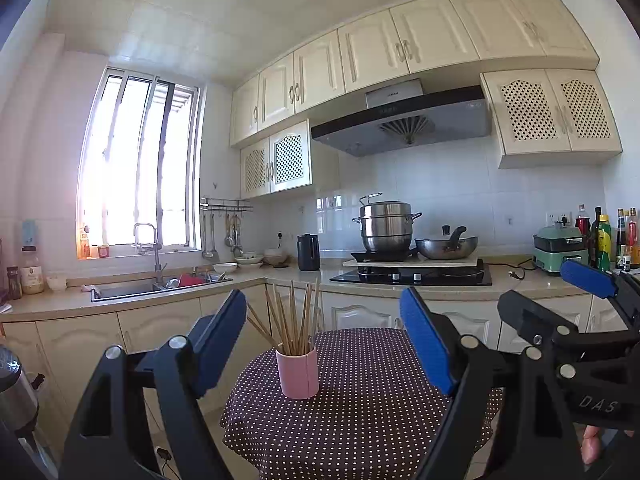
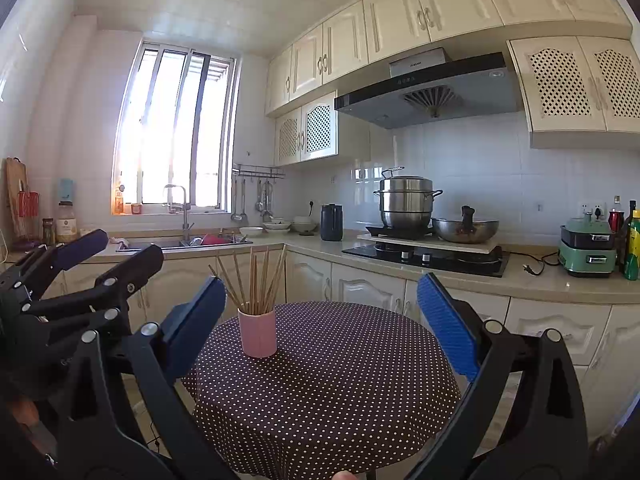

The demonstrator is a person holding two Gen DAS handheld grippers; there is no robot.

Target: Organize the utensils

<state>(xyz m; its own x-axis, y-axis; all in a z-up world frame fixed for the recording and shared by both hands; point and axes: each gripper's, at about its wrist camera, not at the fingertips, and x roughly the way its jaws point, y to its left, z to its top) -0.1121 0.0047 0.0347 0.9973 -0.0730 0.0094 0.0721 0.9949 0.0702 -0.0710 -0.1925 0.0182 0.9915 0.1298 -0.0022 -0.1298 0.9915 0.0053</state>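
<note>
Chopsticks stand in the cup on my table; behind the cup, counter, sink left, stove right.

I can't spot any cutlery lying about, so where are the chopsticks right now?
The chopsticks stand upright in a pink cup on the polka-dot table, toward its left side in both views, nothing else beside them.

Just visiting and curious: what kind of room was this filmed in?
A home kitchen, most likely: a sink under the window, a stove with a steamer pot beneath a range hood, and cabinets overhead.
</note>
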